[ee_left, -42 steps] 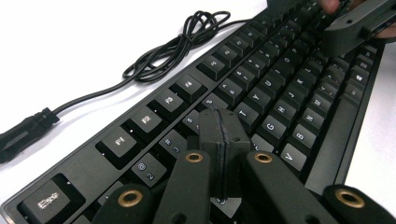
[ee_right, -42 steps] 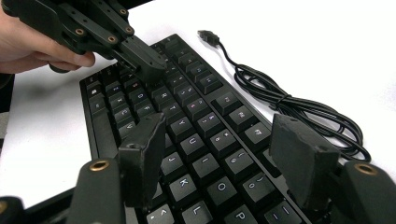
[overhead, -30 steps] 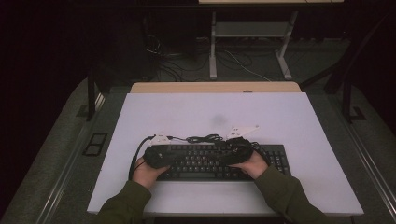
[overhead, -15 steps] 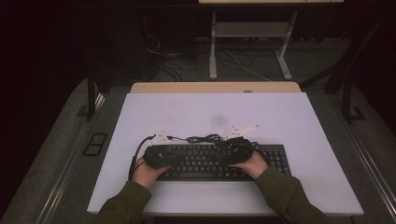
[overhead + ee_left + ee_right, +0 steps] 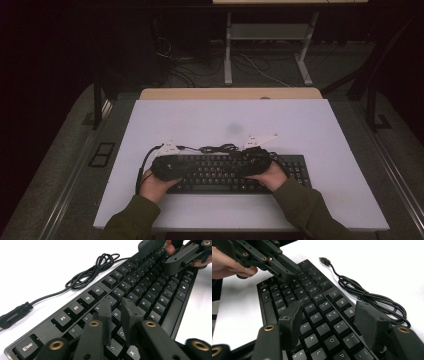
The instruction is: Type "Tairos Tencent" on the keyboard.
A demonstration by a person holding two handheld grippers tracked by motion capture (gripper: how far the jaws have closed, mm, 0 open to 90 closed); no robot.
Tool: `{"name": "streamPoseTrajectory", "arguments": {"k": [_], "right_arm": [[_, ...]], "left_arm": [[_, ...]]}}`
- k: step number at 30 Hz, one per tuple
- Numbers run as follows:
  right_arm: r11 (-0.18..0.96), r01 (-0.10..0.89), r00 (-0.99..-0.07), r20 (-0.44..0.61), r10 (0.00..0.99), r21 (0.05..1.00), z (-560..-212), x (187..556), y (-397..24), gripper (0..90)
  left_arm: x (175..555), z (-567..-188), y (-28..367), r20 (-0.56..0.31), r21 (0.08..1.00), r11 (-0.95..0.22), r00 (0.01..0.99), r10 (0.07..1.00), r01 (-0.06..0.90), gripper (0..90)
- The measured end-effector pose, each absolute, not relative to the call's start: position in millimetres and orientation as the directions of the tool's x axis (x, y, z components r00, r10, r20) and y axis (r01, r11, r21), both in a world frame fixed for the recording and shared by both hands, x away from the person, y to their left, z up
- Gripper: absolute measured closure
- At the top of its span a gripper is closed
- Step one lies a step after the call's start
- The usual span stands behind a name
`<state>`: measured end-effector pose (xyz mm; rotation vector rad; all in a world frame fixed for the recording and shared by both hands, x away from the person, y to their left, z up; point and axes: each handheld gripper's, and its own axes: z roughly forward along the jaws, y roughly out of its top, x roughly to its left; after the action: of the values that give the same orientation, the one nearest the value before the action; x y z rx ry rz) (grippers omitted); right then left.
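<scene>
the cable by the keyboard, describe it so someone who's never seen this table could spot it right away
On the white table lies a black keyboard. Just past its far edge, between the two grippers, sits the cable: thin, black and bunched into a loose tangle. It is the only looped, stringy thing on the bare white surface.

White table [image 5: 310, 125], grey floor [image 5: 65, 165]

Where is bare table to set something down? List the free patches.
The far half of the white table, beyond the coiled cable, is bare. So are the right side past the keyboard and the left side beside the left gripper. The near middle is crowded: keyboard, both hands, right gripper.
</scene>
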<state>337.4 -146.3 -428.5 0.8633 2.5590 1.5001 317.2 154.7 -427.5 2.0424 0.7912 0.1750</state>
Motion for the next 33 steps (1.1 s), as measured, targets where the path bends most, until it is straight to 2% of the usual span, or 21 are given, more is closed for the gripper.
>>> {"name": "streamPoseTrajectory", "arguments": {"k": [12, 18, 28, 33], "right_arm": [[0.372, 0.450, -0.846, 0.254, 0.469, 0.812, -426, 334, -143, 53.8], [0.387, 0.442, -0.856, 0.252, 0.451, 0.809, -426, 330, -139, 69.0], [0.426, 0.435, -0.874, 0.257, 0.413, 0.793, -429, 323, -130, 86.4], [0.448, 0.431, -0.881, 0.257, 0.397, 0.784, -431, 321, -126, 89.1]], "left_arm": [[311, -426, 158, -0.180, 0.803, -0.362, 0.771, 0.611, 0.474, 49.4], [308, -425, 158, -0.175, 0.811, -0.356, 0.772, 0.611, 0.464, 40.3], [307, -428, 154, -0.178, 0.809, -0.361, 0.779, 0.601, 0.464, 30.2], [307, -428, 154, -0.175, 0.809, -0.363, 0.779, 0.602, 0.462, 28.3]]}}
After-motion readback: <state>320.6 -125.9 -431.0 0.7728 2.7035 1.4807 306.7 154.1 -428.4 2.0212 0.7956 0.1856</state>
